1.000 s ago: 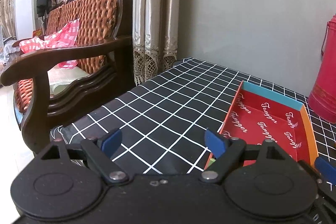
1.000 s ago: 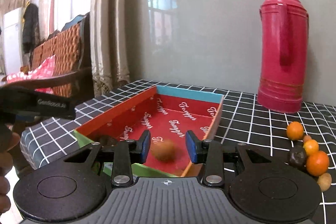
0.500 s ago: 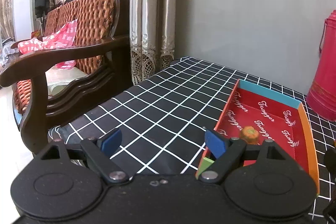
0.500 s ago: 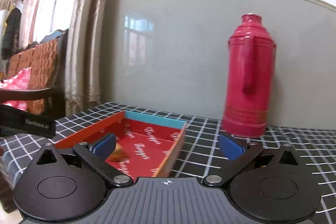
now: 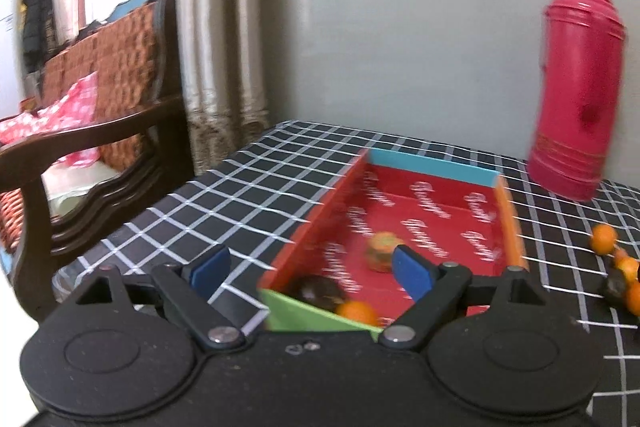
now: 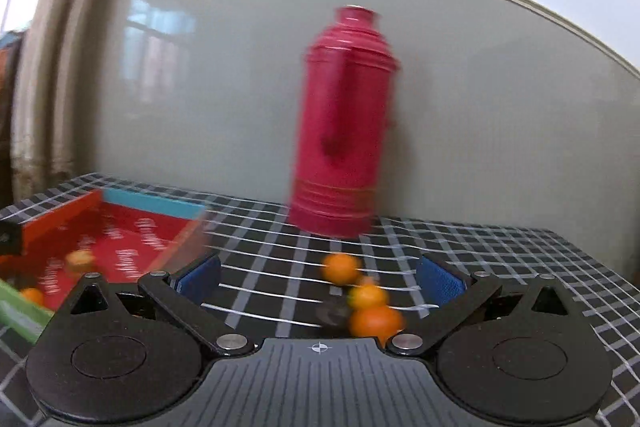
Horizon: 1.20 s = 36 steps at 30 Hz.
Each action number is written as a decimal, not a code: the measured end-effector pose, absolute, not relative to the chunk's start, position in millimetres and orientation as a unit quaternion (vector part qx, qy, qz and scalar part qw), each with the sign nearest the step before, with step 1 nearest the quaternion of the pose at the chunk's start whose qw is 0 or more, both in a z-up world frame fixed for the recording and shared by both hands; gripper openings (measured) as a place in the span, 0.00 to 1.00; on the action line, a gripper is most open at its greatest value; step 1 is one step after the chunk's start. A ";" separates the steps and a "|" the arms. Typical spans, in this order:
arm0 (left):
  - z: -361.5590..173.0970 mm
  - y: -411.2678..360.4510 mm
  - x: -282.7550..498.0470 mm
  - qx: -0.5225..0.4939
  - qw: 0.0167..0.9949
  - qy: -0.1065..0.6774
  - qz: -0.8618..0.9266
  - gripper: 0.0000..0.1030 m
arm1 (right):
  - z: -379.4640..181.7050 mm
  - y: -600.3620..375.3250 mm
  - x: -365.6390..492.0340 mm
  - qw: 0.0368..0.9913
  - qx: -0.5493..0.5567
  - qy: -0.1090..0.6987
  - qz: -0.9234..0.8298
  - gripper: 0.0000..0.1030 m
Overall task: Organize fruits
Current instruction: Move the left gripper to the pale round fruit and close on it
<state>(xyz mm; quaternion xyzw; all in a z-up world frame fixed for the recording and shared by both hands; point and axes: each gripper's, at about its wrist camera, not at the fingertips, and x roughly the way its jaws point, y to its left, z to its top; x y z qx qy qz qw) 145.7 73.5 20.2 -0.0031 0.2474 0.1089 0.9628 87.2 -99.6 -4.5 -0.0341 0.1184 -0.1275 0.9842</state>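
Note:
A red tray (image 5: 432, 169) with coloured walls sits on the black checked cloth. It holds a brownish fruit (image 5: 382, 254), a dark fruit (image 5: 320, 293) and a small orange (image 5: 358, 311). My left gripper (image 5: 311, 271) hovers at the tray's near corner, its jaws opening with nothing between them. In the right wrist view the tray (image 6: 152, 203) is at the left. My right gripper (image 6: 319, 283) is wide open and empty. Just beyond its fingers on the cloth lie three oranges (image 6: 341, 267) (image 6: 367, 297) (image 6: 376, 321) and a dark fruit (image 6: 332, 313), all blurred.
A tall red thermos (image 6: 344, 127) stands at the wall behind the loose fruits, to the right of the tray. A dark wooden armchair (image 5: 100, 131) and curtains (image 5: 216, 47) stand off the table's left edge. More loose fruits (image 5: 604, 237) lie right of the tray.
My right gripper opened, left the brownish fruit in the tray and swung right to the loose oranges. The left gripper swung right, so the tray now fills its view.

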 end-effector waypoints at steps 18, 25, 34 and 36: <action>-9.4 -71.4 127.1 0.076 0.966 0.243 -0.045 0.79 | -0.4 -205.9 38.3 0.930 -0.003 0.114 -0.350 1.00; -21.9 -129.0 110.2 0.109 0.965 0.216 -0.098 0.78 | 0.7 -240.2 16.5 0.919 0.021 0.113 -0.377 1.00; -34.3 -163.4 114.9 0.116 0.961 0.227 -0.110 0.71 | -0.7 -272.1 2.6 0.917 0.039 0.121 -0.377 1.00; -35.9 -167.9 116.0 0.113 0.960 0.228 -0.116 0.71 | -1.1 -274.1 1.2 0.918 0.039 0.122 -0.375 1.00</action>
